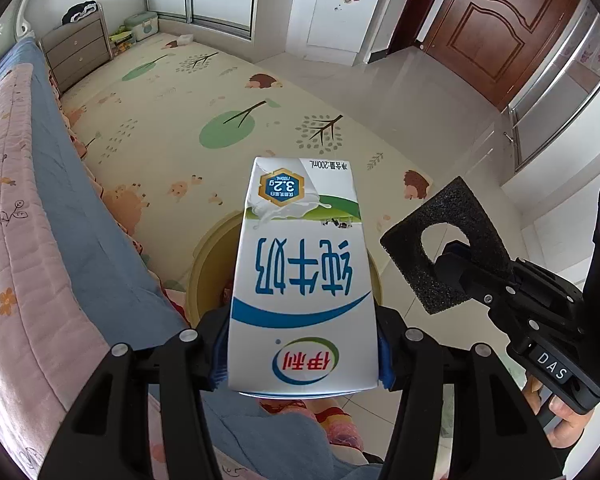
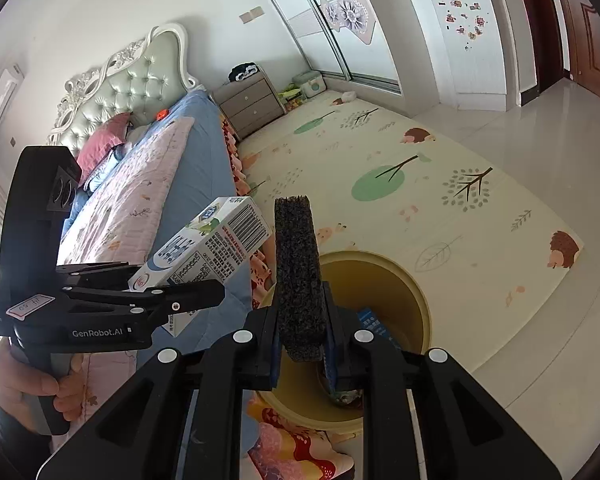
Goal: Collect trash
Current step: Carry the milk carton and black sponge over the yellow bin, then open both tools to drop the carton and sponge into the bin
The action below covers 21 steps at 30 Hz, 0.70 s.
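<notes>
Left wrist view: the left gripper (image 1: pixel 303 344) clamps a milk carton (image 1: pixel 300 276) above the yellow bin (image 1: pixel 204 264). Right wrist view: the right gripper (image 2: pixel 302 336), nearly closed, pinches a black sponge (image 2: pixel 298 268) over that bin (image 2: pixel 412 300).

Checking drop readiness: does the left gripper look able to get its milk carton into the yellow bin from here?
Probably yes. The left gripper holds the milk carton right above the yellow bin, whose mouth is open.
</notes>
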{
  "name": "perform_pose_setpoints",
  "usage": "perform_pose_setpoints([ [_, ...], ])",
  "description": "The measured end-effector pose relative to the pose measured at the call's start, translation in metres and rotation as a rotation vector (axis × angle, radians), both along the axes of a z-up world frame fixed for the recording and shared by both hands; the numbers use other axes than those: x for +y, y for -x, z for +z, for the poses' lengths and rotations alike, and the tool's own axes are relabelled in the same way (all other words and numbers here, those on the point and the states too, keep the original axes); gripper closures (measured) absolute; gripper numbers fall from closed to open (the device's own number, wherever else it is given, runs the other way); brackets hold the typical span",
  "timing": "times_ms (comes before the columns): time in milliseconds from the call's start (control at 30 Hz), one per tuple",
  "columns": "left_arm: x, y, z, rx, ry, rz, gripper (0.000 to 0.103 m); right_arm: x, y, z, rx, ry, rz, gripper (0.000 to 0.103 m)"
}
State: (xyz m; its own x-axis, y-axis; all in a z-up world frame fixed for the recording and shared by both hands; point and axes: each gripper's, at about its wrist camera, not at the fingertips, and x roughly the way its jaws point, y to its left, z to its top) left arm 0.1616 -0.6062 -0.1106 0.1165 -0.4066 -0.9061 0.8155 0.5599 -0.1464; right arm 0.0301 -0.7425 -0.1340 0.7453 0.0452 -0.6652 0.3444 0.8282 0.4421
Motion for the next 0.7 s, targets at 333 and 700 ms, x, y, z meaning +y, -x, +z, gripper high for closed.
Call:
perform_pose_setpoints([
  [333,-0.005,-0.004,-0.003,-0.012,-0.016,0.006,0.049,-0.003,-0.016,-0.011,0.036,0.008,0.012,0.086],
  [700,-0.004,-0.013,-0.006,0.022,-0.004,0.024,0.047,-0.008,-0.024,-0.013,0.069,0.018,0.016,0.079],
])
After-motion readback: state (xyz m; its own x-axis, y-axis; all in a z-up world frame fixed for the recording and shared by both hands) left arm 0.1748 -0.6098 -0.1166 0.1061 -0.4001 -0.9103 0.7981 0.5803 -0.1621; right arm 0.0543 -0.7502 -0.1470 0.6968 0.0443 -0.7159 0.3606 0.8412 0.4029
